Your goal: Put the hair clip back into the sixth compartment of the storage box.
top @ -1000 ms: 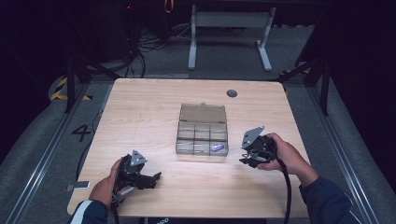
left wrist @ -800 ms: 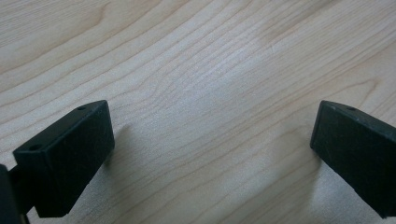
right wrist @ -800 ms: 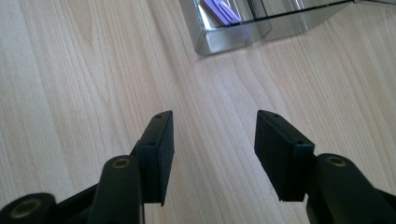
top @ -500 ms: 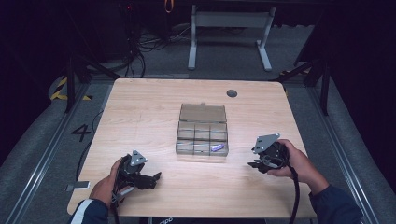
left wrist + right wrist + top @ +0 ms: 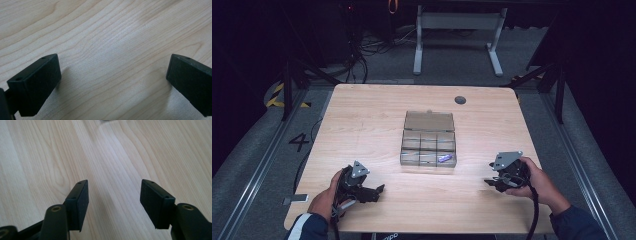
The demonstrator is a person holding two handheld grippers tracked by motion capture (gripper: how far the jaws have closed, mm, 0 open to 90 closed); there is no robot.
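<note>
A clear plastic compartment box (image 5: 428, 142) lies open in the middle of the wooden table (image 5: 362, 115), its lid folded back on the far side. A small purple item (image 5: 443, 158) rests in the near right compartment. My left gripper (image 5: 374, 192) sits low at the front left of the table, held in a hand, open with nothing between its jaws; the left gripper view has it (image 5: 113, 75) close over bare wood. At the front right, my right gripper (image 5: 490, 182) is also open and empty, seen over bare wood (image 5: 113, 195) in the right gripper view.
A round dark grommet (image 5: 460, 100) is set in the table near the far edge. Beyond the table stand a grey desk frame (image 5: 457, 35) and cables on the floor. Bare tabletop lies around the box on all sides.
My right gripper has moved right and toward the near edge, away from the box. The left gripper has stayed where it was.
</note>
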